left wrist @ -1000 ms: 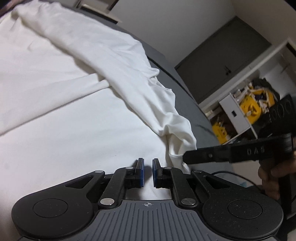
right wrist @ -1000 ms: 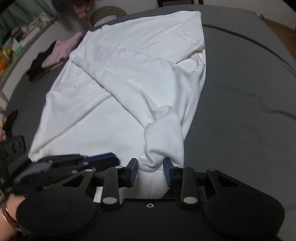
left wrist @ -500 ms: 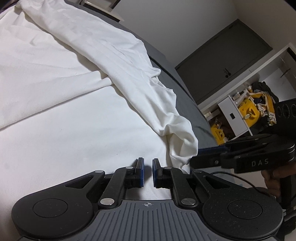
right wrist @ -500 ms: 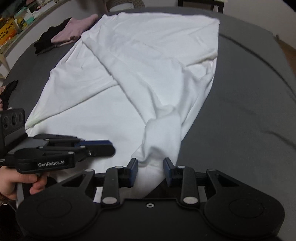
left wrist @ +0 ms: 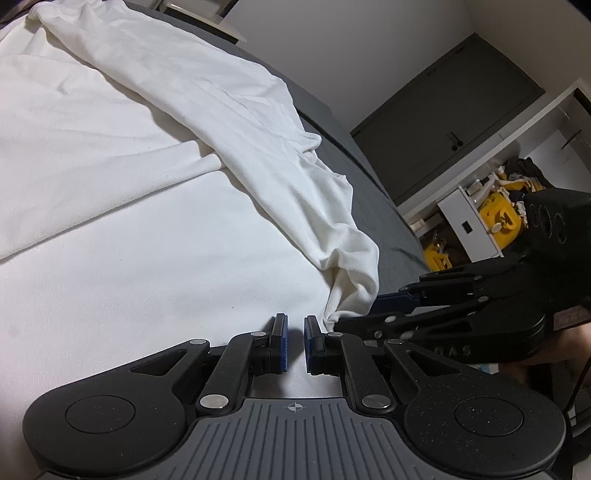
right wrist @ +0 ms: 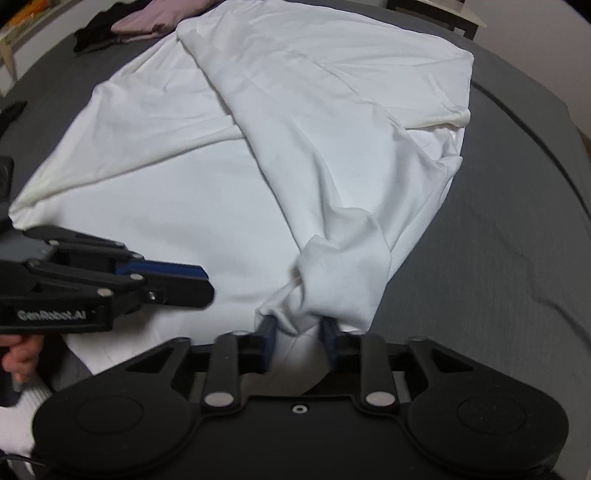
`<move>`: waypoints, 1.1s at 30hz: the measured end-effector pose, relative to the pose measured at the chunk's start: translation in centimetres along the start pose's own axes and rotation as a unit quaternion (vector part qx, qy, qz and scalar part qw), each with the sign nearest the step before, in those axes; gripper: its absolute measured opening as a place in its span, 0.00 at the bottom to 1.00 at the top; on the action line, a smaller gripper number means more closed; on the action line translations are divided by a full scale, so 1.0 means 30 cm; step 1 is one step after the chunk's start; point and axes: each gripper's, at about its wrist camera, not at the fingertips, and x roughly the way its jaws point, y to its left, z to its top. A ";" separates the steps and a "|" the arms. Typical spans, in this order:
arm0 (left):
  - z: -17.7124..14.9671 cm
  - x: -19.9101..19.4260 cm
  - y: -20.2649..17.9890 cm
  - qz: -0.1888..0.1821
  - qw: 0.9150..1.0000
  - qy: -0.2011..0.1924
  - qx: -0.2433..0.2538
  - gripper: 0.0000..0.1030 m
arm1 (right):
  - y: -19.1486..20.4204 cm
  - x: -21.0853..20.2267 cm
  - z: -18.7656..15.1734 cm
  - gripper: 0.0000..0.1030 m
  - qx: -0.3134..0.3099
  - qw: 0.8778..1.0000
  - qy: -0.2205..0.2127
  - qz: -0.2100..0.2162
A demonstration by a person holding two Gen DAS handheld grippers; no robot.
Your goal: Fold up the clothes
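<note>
A dark grey bed (right wrist: 517, 229) fills both views, with a large white long-sleeved shirt (right wrist: 177, 206) spread flat across it and a pink and a black garment (right wrist: 147, 22) bunched at its far edge. Compared with a second ago, the right hand-held gripper (right wrist: 297, 326) has moved in on the bunched sleeve cuff (right wrist: 332, 280), whose hem now sits between its parted blue pads, though whether they pinch the cloth cannot be told. The left hand-held gripper (left wrist: 294, 341) remains over the shirt's body with only a narrow gap between its pads, holding nothing, while the sleeve lies diagonally across the chest, creased and rumpled at the cuff.
</note>
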 end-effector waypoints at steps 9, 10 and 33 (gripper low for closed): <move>-0.001 0.000 -0.010 0.005 1.000 0.000 0.008 0.09 | -0.115 -0.176 -0.056 0.09 0.098 0.993 -0.026 0.066; -0.001 0.000 -0.013 0.007 1.000 0.000 0.011 0.09 | -0.130 -0.201 -0.064 0.09 0.109 0.991 -0.036 0.066; -0.012 -0.021 -0.137 0.063 0.987 0.020 0.145 0.09 | 0.187 -0.098 -0.179 0.13 -0.127 0.979 0.012 -0.162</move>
